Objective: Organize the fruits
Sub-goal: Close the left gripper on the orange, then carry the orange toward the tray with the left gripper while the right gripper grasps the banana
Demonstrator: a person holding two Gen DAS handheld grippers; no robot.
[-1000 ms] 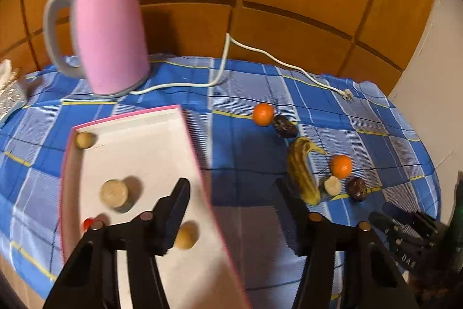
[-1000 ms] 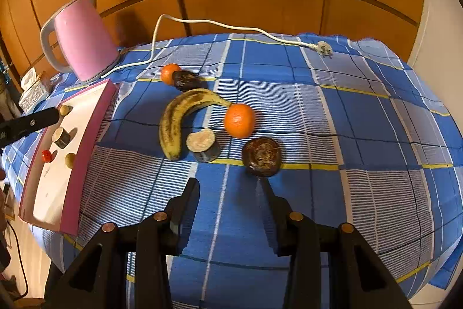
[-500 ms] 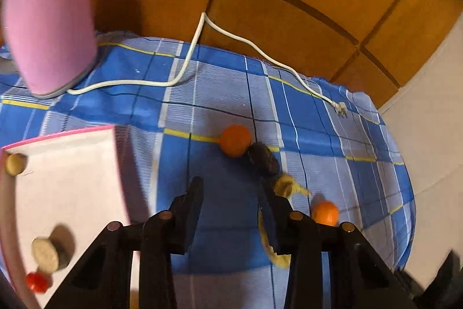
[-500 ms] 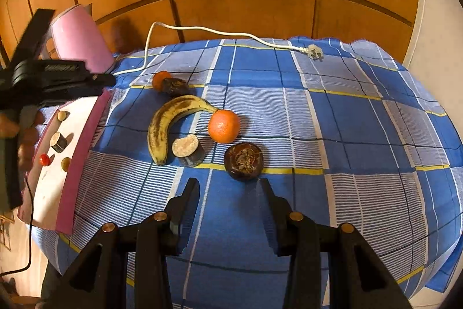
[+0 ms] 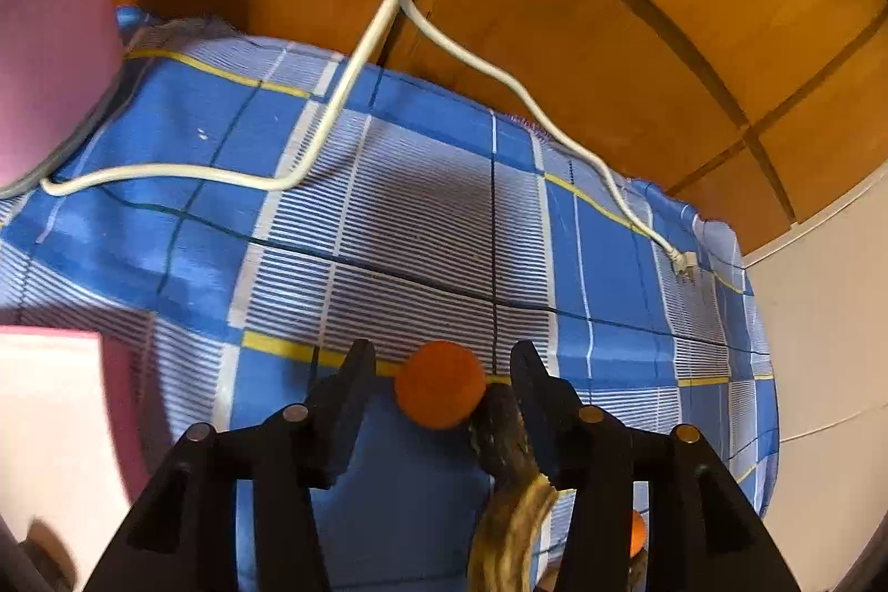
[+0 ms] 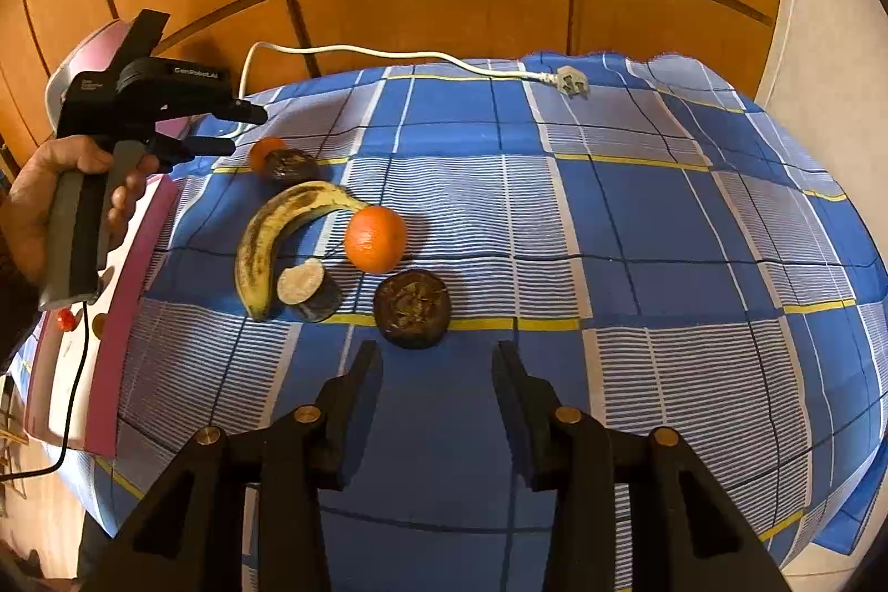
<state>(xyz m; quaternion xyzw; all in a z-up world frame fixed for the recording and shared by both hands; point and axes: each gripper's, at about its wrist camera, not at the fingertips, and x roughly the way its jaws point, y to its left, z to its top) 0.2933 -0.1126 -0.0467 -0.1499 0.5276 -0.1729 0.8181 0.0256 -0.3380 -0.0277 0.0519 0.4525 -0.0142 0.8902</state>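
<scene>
While the left claw (image 5: 438, 373), jaws just reopened and not pressing, is straddling the small orange (image 5: 439, 391) with a dark fruit (image 5: 499, 431) touching at 4 o'clock, it's looking light, firm and rolly, so grab across its middle.

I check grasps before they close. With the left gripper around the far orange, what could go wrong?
The dark fruit touches the orange and sits by the left gripper's right finger, so the just-opened jaws, not yet pressing, may pinch or shove both. The round orange could roll away across the cloth.
</scene>
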